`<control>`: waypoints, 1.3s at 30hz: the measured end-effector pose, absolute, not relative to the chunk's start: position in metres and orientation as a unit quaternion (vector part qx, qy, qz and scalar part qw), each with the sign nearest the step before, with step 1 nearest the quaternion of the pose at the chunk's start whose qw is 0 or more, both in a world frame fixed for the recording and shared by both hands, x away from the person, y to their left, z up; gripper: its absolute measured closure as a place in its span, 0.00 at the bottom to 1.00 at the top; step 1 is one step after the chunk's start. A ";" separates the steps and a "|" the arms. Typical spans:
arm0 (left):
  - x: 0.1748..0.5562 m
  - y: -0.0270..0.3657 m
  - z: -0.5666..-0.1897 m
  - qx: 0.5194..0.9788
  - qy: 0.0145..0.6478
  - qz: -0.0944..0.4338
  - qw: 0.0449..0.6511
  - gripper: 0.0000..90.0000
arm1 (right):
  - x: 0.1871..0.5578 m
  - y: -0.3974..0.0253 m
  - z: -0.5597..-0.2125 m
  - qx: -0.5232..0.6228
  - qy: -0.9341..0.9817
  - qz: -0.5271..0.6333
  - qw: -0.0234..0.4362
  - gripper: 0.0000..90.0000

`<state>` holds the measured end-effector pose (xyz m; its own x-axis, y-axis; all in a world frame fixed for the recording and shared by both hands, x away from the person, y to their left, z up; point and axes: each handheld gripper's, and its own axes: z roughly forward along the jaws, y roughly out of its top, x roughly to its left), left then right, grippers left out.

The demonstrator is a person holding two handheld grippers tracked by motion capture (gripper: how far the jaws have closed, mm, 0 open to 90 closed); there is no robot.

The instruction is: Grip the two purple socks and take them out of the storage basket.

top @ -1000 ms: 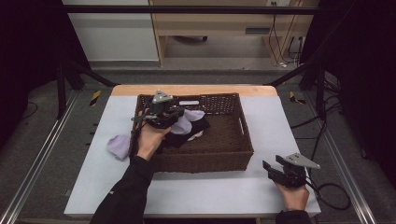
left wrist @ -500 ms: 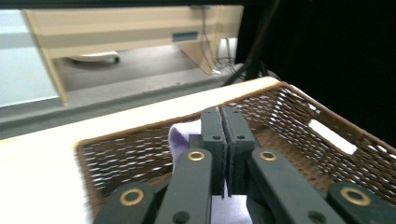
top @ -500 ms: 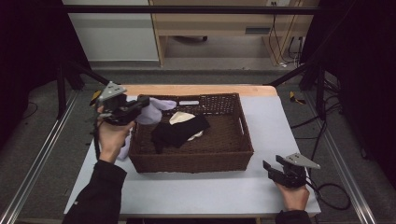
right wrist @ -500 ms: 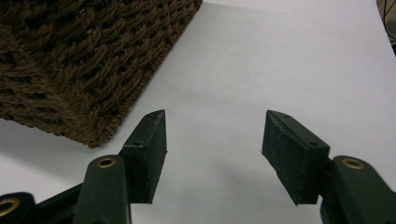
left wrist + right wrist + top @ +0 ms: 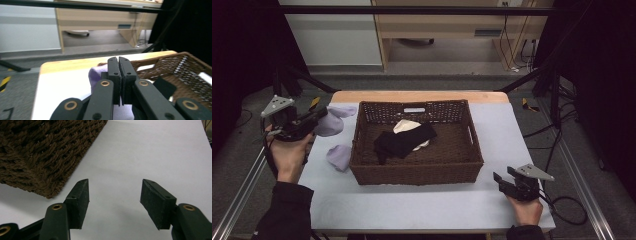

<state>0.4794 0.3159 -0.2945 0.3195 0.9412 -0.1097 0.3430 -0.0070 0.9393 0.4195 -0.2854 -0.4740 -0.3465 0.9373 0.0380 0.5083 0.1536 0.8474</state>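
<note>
Left claw [image 5: 119, 75] pinched on a lilac sock, right claw [image 5: 113, 197] spread wide and empty

The left claw's jaws are pressed together at the counter's far left edge, and the lilac sock [image 5: 331, 123] bulges out just behind them, touching their tips; whether cloth sits between the pads I cannot tell. A second lilac sock [image 5: 339, 156] lies on the white counter [image 5: 412, 205] just beside the brown wicker basket [image 5: 417, 172], which holds a black sock [image 5: 404, 141] lying over a cream sock [image 5: 404, 125]. The right claw rests low over bare counter near the basket's near right corner, well apart from the left
</note>
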 end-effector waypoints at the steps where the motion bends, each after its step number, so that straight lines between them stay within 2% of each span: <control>1: 0.479 0.320 -0.299 0.641 0.505 0.302 0.493 0.97 | 0.419 -0.285 -0.474 0.509 0.712 0.408 0.261 0.45; 8: 0.484 0.334 -0.338 0.640 0.539 0.293 0.463 0.97 | 0.419 -0.285 -0.474 0.509 0.712 0.407 0.261 0.45; 15: 0.492 0.332 -0.389 0.658 0.565 0.259 0.425 0.97 | 0.419 -0.285 -0.474 0.507 0.713 0.406 0.263 0.45; 28: 0.492 0.327 -0.426 0.685 0.572 0.230 0.388 0.95 | 0.419 -0.285 -0.475 0.506 0.714 0.405 0.265 0.44; 34: 0.483 0.329 -0.431 0.697 0.551 0.227 0.398 0.74 | 0.419 -0.285 -0.475 0.508 0.714 0.404 0.262 0.42; 39: 0.471 0.333 -0.425 0.693 0.538 0.240 0.415 0.47 | 0.419 -0.285 -0.475 0.506 0.715 0.402 0.267 0.41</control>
<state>0.4706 0.3332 -0.4254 0.3051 0.9456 -0.1130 0.5466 -0.0767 0.8339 0.4187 -0.2848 -0.4754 -0.3450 0.9383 0.0258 0.5085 0.1637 0.8453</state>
